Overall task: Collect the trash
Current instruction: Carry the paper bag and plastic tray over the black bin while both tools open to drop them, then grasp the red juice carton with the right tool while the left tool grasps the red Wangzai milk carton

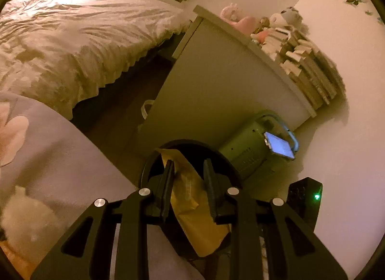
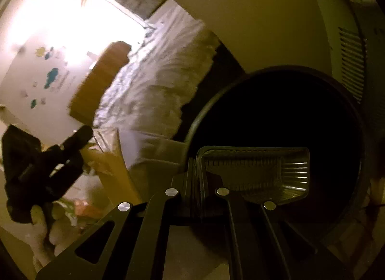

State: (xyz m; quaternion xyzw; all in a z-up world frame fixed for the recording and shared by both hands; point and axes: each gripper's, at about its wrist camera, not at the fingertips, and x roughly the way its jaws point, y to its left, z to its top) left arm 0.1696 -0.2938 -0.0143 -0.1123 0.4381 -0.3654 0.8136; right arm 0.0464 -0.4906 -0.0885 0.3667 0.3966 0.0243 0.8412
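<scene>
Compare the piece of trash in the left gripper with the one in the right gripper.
The yellow padded envelope in the left gripper is opaque, soft and creased; the clear plastic tray in the right gripper is see-through, rigid and ribbed. The envelope sits between fingers set apart; the tray's edge is pinched by nearly closed fingers. Both are held over the round black bin.

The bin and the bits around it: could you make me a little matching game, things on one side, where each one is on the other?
Things:
1. yellow padded envelope
2. clear plastic tray
3. books
4. black bin

Places:
A. stacked on the white cabinet
B. on the floor beside the cabinet
C. in the left tongs
D. in the right tongs

Pairs: 1-C, 2-D, 3-A, 4-B
</scene>
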